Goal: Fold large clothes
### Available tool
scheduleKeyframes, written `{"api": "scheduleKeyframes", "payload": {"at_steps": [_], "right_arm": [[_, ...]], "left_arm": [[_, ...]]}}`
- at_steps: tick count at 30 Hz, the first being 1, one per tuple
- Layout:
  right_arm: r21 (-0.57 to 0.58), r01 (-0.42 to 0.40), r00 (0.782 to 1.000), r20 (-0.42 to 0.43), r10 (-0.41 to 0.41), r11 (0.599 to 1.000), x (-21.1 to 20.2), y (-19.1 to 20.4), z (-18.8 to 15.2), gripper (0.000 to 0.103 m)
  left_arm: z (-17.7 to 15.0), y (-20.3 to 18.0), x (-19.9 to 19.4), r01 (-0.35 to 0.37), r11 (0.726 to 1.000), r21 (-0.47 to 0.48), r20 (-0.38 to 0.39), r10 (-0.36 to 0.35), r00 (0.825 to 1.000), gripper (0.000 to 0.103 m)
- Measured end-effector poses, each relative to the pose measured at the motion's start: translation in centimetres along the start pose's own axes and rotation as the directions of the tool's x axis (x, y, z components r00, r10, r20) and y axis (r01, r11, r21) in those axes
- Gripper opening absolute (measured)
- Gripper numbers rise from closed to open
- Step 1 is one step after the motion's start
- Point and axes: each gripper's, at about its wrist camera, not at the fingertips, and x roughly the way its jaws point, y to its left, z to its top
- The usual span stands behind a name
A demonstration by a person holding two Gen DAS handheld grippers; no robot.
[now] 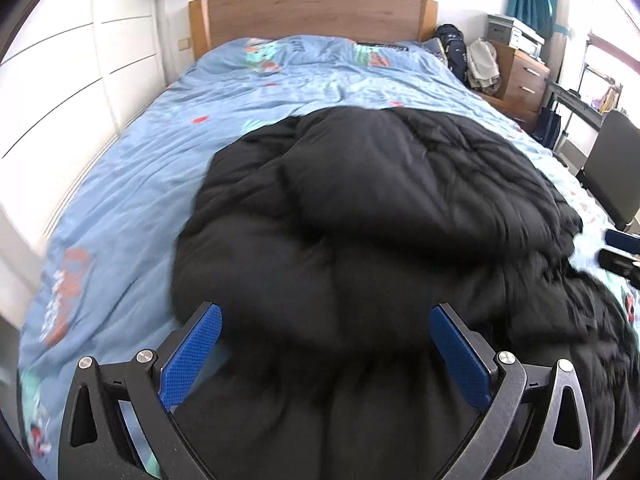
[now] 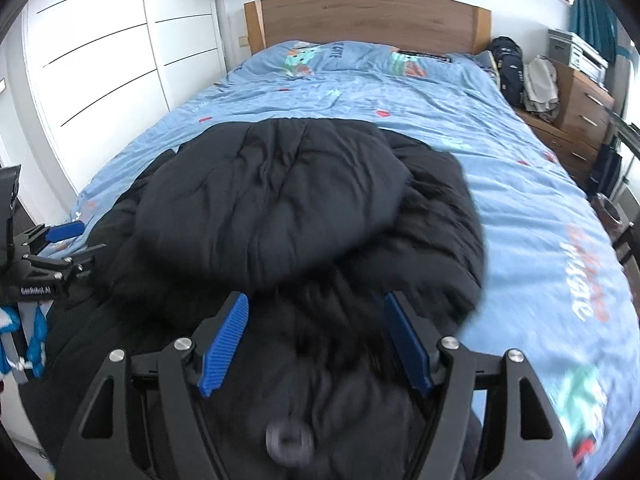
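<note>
On the blue bed (image 1: 132, 184), black coat (image 1: 360, 208) lies beneath both spread, empty tongs (image 1: 325, 354) (image 2: 316, 340).

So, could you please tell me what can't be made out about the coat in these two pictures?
- Black coat: near hem, left wrist view, cut off by the bottom edge and motion-blurred.
- Round part: right wrist view, too blurred to identify.
- Sleeves: neither view shows them distinctly; folds hide them.

A padded jacket (image 1: 360, 240) was spread on the bed (image 1: 132, 184), directly ahead of and beneath both grippers. The headboard (image 1: 312, 12) was set beyond it. A dresser (image 2: 580, 96) was placed ahead to the right, and a wardrobe (image 2: 100, 60) to the left.
</note>
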Motion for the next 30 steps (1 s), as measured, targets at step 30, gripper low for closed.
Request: {"api": "scheduleKeyframes", "payload": {"at_steps": [30], "right_arm": [[0.372,0.084,0.996,-0.067,-0.064,0.925,-20.9,-11.6,-18.8,0.086]], "left_arm": [[-17.1,15.5,-14.5,-0.054,0.933,-0.356,-0.128,0.008,0.992,0.102]]}}
